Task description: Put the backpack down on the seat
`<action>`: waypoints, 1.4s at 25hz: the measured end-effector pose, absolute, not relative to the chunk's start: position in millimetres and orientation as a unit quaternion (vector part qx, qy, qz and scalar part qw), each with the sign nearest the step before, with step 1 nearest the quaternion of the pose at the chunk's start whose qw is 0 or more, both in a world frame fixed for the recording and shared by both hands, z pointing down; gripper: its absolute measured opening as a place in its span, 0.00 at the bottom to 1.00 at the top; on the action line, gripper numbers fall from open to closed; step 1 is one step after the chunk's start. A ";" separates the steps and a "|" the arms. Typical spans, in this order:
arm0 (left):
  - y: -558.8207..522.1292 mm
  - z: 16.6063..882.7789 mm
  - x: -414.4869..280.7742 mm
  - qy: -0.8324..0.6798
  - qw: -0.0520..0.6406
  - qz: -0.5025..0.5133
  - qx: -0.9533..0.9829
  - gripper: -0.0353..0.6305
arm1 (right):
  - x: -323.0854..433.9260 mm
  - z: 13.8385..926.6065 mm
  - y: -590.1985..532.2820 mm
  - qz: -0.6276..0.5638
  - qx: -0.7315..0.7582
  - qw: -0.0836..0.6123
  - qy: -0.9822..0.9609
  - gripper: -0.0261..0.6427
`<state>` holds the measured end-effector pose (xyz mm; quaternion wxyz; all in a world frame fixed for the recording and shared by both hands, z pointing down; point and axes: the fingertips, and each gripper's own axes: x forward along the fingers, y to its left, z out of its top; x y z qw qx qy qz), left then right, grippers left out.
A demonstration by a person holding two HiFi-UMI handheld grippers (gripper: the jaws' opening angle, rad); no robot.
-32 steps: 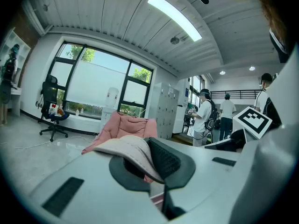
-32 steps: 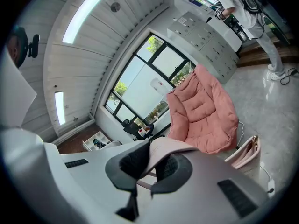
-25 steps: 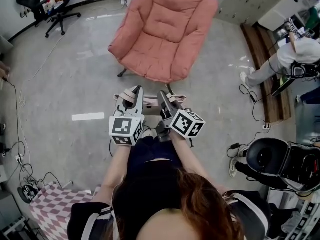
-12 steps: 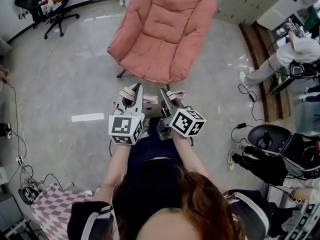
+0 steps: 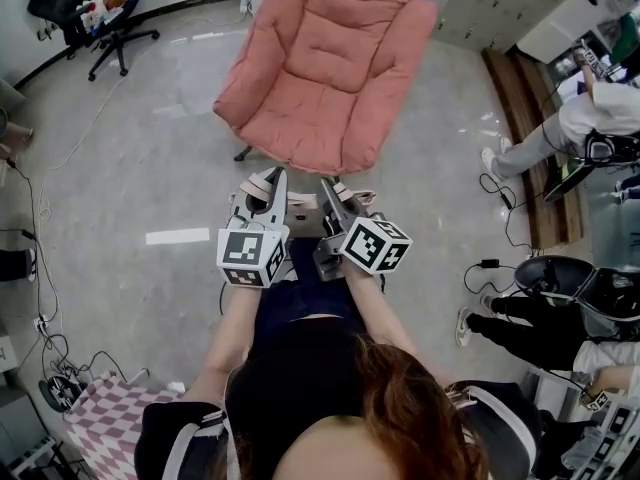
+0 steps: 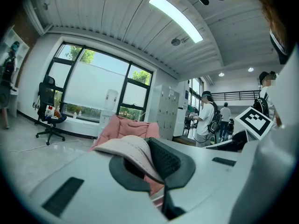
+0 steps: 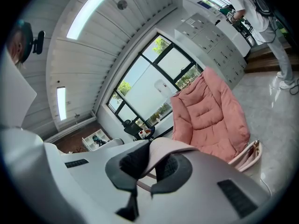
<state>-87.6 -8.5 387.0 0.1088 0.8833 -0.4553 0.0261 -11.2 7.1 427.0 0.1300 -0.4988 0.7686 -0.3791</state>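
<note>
Pale pink backpack (image 5: pixel 300 205) hung before the armchair's (image 5: pixel 330 63) front edge, left gripper (image 5: pixel 271 182) pinched one strap (image 6: pixel 131 149), right gripper (image 5: pixel 329 192) pinched the other.

Reaches forward with both forearms side by side, elbows bent. Clamps the left gripper (image 5: pixel 266 182) tight on a pale strap (image 6: pixel 132 149), the right gripper (image 5: pixel 332 188) on a second strap (image 7: pixel 164 149). Points both nearly level, slightly downward.

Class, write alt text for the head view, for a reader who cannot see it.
Seen from above, a person holds a pale pink backpack by its straps, the left gripper and right gripper each shut on one, just short of a pink armchair on a grey floor.
</note>
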 end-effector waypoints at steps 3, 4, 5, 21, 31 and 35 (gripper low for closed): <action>-21.9 388.4 -82.7 -0.454 0.109 0.028 0.884 0.08 | -6.1 429.5 -5.8 -0.388 -0.498 0.134 0.764 0.09; -26.9 388.9 -80.5 -0.453 0.109 0.029 0.884 0.08 | -3.7 430.4 -11.0 -0.393 -0.498 0.136 0.761 0.09; -32.4 389.5 -78.5 -0.453 0.110 0.030 0.884 0.08 | -1.7 431.4 -16.5 -0.398 -0.497 0.137 0.759 0.09; -129.7 391.2 -66.0 -0.475 0.119 0.034 0.871 0.08 | 9.3 433.5 -120.2 -0.408 -0.470 0.115 0.775 0.09; -213.5 387.4 -55.4 -0.495 0.129 0.034 0.859 0.08 | 20.4 430.1 -207.1 -0.415 -0.457 0.106 0.780 0.09; -243.2 389.4 -47.9 -0.494 0.126 0.043 0.859 0.08 | 27.7 432.1 -237.8 -0.418 -0.456 0.109 0.778 0.09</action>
